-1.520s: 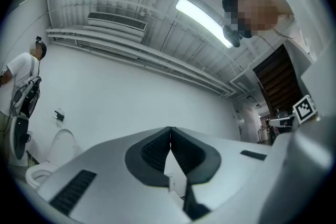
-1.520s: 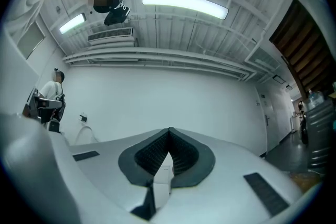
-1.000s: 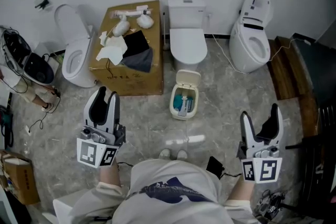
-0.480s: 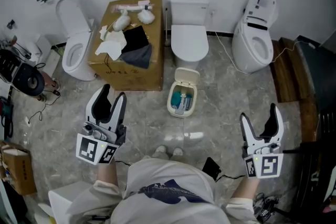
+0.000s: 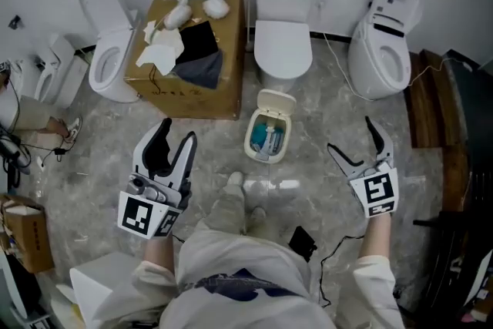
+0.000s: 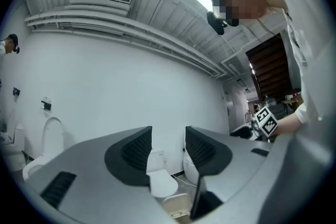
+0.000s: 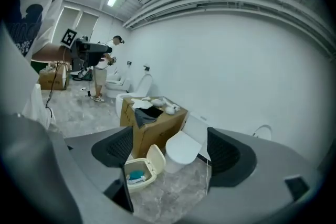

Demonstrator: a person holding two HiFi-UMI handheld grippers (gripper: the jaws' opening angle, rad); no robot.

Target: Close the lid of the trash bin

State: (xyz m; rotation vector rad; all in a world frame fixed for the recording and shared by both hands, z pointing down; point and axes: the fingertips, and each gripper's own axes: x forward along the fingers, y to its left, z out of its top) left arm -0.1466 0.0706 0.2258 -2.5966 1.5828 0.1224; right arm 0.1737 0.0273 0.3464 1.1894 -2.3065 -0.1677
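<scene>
Trash bin [image 5: 268,141], lid [image 5: 276,102] up, ahead between left gripper [image 5: 177,131] and right gripper [image 5: 349,135]; jaws just opened wide, empty

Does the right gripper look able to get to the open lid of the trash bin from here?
Probably yes. The right gripper is empty, its jaws have just been opening, and only floor lies between it and the trash bin. The lid stands raised at the far edge, nothing over it.

Bare floor [image 5: 323,127] in front of and right of trash bin [image 5: 249,144] is open. Cardboard box [image 5: 219,100] stands close on its left; closed toilet [image 5: 283,50] just behind the raised lid [image 5: 276,102] blocks the rear side.
</scene>
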